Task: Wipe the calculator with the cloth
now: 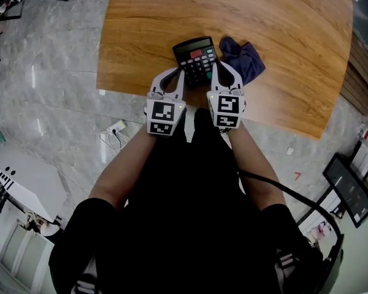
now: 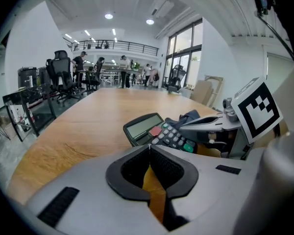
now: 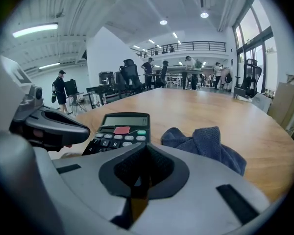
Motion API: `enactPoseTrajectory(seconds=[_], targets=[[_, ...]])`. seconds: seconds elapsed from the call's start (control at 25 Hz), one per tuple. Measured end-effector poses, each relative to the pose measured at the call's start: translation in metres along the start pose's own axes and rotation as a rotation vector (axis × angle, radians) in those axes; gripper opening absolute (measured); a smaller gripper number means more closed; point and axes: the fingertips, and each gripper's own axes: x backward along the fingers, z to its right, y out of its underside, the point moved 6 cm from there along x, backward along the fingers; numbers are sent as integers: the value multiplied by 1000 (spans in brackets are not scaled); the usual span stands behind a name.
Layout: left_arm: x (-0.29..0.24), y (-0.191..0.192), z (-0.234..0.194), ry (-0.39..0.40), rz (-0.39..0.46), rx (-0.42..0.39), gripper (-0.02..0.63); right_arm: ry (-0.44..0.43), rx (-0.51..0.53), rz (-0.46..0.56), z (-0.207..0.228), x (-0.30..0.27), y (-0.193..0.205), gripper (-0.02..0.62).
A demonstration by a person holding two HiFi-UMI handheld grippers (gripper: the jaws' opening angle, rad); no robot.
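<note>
A black calculator (image 1: 196,60) with a red key lies near the front edge of the wooden table (image 1: 282,35). Right beside it sits a crumpled dark blue cloth (image 1: 242,59). My left gripper (image 1: 183,72) is shut and empty, its tip at the calculator's near left corner. My right gripper (image 1: 212,67) is shut and empty too, its tip at the calculator's near right side, just left of the cloth. The left gripper view shows the calculator (image 2: 154,131) ahead to the right and my right gripper's jaws beyond it. The right gripper view shows the calculator (image 3: 118,131) and the cloth (image 3: 206,143) just ahead.
The table's front edge (image 1: 172,97) runs just under both grippers. Marble floor (image 1: 43,84) with a white cable (image 1: 113,133) lies to the left. Office chairs (image 2: 59,75), desks and people stand far beyond the table.
</note>
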Motion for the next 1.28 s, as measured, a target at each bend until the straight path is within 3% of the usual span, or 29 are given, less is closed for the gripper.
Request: enactPoseTrajectory(seconds=[0.08,0.36,0.76,0.96,1.12,1.28], targets=[[-2,3,-1,28,-16,12,94,-2,-4,0,0,0,0,15],[-6,8,-6,59,-45,86,166,-22,-27,13,4,-1,2,15],[-18,6,-14,208,-95,279,176,-50,-61,2,7,-2,3,15],[-17,3,-14,222,-79,378,176,-72,-68,-8,7,-1,2,15],[-23,3,-15,205,-132,372,167,-89,-43,14,6,0,2,15],[-22,-9,-19,269,-29,519,166,-100,-50,3,10,1,4,15]])
